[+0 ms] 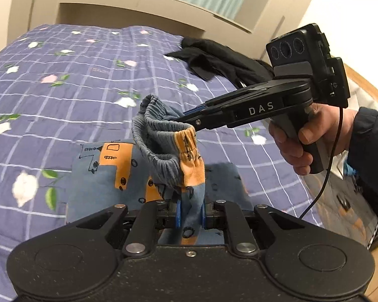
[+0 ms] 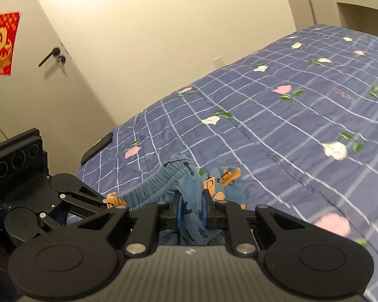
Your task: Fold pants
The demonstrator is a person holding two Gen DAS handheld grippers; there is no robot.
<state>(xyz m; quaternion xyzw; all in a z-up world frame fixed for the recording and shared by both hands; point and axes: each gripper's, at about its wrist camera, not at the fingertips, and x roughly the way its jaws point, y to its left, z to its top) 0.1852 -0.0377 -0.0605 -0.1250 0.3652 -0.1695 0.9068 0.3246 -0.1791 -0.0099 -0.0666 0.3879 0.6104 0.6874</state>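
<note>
Barely begun: left gripper (image 1: 190, 214) and right gripper (image 1: 189, 120) each pinch the blue-and-orange printed pants (image 1: 108, 176) at the lifted waistband above the purple checked bed (image 1: 63, 75); no fold visible.

Warm, even indoor light, fairly bright, source out of view. Soft shadow only beneath the blue-and-orange printed cotton pants (image 1: 108, 176). Strong fisheye bending and dark vignette at the corners. Motion blur across the purple checked floral bedspread (image 2: 302, 130), worst toward the right edge. Slight grain; no harsh glare.
</note>
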